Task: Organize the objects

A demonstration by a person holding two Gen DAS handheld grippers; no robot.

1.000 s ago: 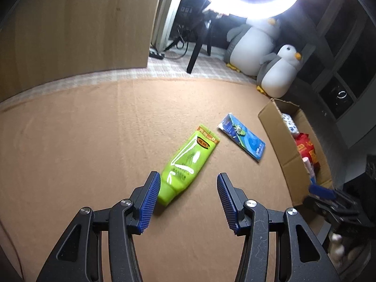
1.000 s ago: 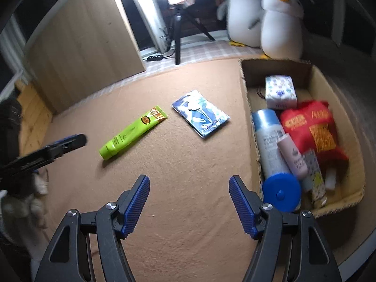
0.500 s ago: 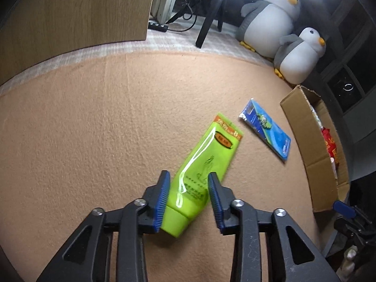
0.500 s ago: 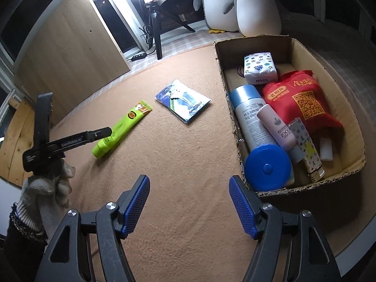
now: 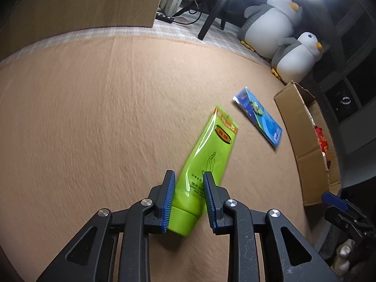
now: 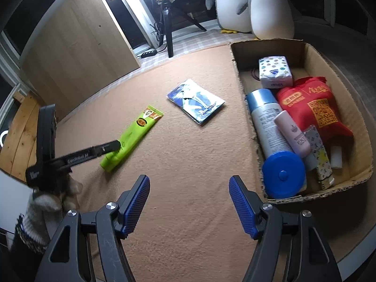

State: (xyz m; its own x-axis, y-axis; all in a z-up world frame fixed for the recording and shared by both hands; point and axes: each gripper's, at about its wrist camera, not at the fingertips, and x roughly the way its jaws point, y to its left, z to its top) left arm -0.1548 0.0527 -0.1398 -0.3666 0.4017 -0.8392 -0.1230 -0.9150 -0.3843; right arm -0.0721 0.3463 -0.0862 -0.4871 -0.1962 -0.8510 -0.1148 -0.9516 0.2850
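Note:
A green tube (image 5: 206, 155) lies cap-end toward me on the tan carpet. My left gripper (image 5: 188, 176) is closing on it just above the cap, its blue pads against both sides of the tube. From the right wrist view the same tube (image 6: 131, 138) lies left of centre, with the left gripper (image 6: 110, 146) reaching onto it. A blue flat packet (image 5: 258, 116) lies beyond it, also seen as the packet (image 6: 196, 101). My right gripper (image 6: 189, 181) hovers open over bare carpet with nothing between its fingers.
A cardboard box (image 6: 270, 49) on the right holds a blue-lidded bottle (image 6: 283, 174), a red bag (image 6: 312, 108), a tissue pack (image 6: 275, 71) and other small items. Two plush penguins (image 6: 270, 9), a tripod (image 6: 168, 30) and a wooden board (image 6: 77, 47) stand behind. A gloved hand (image 6: 47, 202) holds the left gripper.
My left gripper has come down onto the green tube and narrowed its jaws from wide apart to against the tube's sides. The right gripper has stayed open and tilted slightly.

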